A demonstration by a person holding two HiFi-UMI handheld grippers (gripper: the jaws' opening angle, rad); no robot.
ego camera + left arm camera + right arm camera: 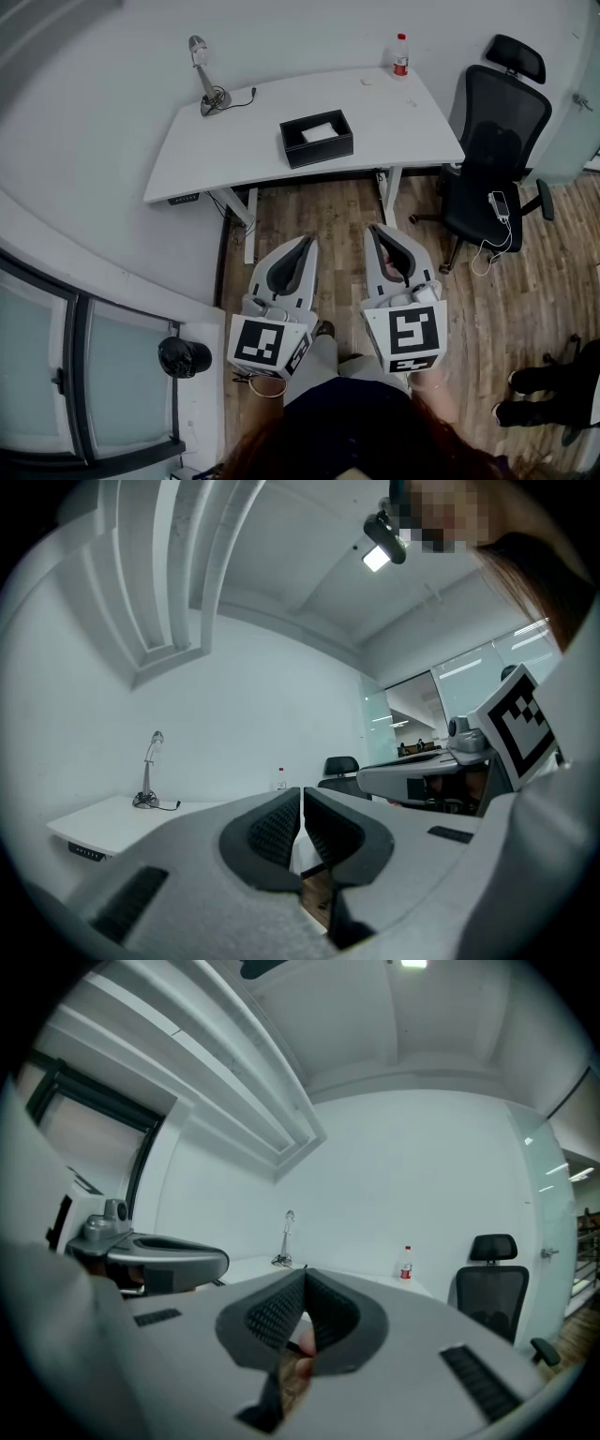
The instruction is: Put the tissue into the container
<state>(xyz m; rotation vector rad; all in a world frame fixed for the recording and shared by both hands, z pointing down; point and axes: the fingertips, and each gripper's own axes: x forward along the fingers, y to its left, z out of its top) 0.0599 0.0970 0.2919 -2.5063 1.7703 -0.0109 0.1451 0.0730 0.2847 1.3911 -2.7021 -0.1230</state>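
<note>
A black open-topped container [316, 138] stands on the white desk [234, 141], with a white tissue [319, 131] lying inside it. Both grippers hang over the wooden floor, short of the desk's front edge and well away from the container. My left gripper [306, 243] is shut with nothing between its fingers; its tips [301, 791] meet in the left gripper view. To its right, my right gripper [373, 229] is also shut and empty, jaws pressed together [304, 1277]. The container is hidden in both gripper views.
A desk lamp [208, 77] and a red-capped bottle [400, 54] stand at the desk's back edge, and a small white scrap [367, 82] lies near the bottle. A black office chair [492, 141] stands right of the desk. A window ledge [112, 281] runs along the left.
</note>
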